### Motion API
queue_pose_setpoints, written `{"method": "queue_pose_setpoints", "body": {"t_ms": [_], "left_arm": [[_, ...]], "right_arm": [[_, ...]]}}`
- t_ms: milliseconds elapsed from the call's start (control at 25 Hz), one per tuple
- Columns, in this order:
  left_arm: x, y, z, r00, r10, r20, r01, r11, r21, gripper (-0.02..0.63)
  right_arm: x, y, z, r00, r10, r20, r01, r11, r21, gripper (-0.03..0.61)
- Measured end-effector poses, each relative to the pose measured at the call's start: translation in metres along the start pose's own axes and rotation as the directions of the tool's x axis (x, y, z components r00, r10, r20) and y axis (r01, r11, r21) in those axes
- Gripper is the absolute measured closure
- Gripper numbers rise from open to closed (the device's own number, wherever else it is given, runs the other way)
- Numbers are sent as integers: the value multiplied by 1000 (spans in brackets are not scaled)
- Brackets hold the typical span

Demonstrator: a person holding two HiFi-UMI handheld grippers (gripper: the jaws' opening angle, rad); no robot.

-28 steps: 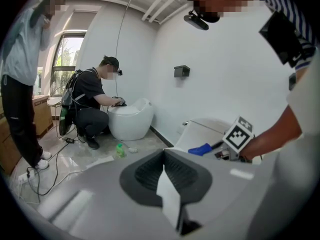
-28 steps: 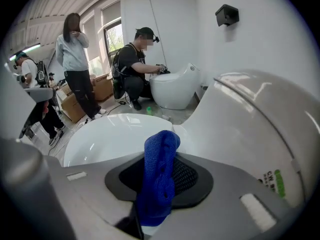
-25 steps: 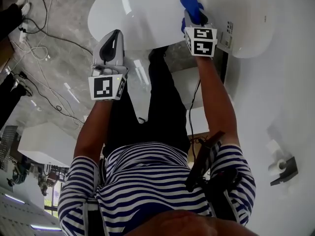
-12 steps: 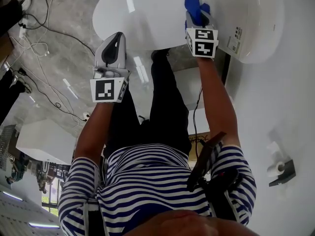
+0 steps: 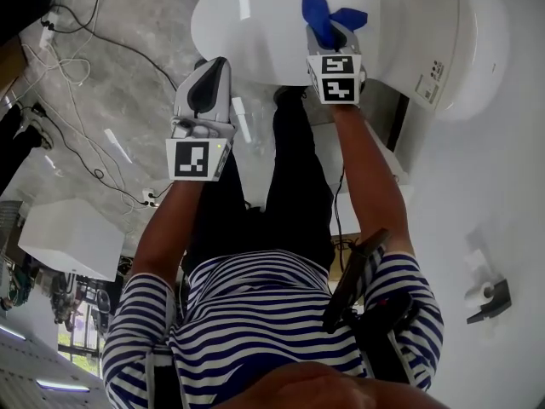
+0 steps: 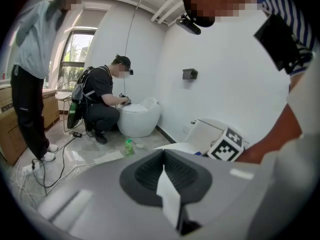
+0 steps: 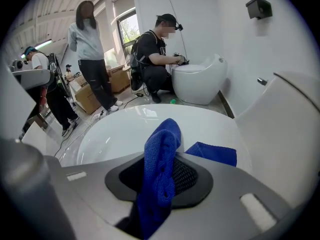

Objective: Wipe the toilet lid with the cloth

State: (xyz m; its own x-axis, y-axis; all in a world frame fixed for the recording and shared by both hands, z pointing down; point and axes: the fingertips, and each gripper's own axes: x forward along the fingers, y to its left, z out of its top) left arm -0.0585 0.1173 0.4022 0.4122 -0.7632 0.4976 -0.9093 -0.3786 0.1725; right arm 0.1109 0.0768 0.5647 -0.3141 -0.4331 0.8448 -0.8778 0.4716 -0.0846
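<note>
The left tongs [image 5: 211, 73], at the end of an arm stretched forward, hang with their jaws pressed together on nothing, just off the near rim of the white toilet lid [image 5: 255, 24]. The right tongs [image 5: 334, 34], on an arm reaching forward too, pinch the blue cloth [image 5: 321, 8] over the lid.

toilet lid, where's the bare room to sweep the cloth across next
Widest bare patch: the toilet lid left of the cloth, out to its far rim. Tight between the cloth's loose end and the toilet's raised back. The right hand-held gripper, shut on the cloth, crowds the near edge; the left hand-held gripper, shut, hangs beside the lid's left rim.
</note>
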Motion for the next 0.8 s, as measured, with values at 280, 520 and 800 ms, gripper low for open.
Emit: {"method": "queue_pose_setpoints", "body": {"t_ms": [280,520,800], "left_arm": [[-37,50,-12,999,36,3,-35,999,-39,611],[-59,79,-19,999,54,8,-53,997,-64,611],[-83,114,-23,997,71,17,-69,993,-91,611]], "right_arm": [[25,73,26,999,43,-11,-43,997,-60,460],[45,134,39,995,94,-18,-95,990,-102,460],[68,211,52,986,163,-33,-166,973,-163,460]]}}
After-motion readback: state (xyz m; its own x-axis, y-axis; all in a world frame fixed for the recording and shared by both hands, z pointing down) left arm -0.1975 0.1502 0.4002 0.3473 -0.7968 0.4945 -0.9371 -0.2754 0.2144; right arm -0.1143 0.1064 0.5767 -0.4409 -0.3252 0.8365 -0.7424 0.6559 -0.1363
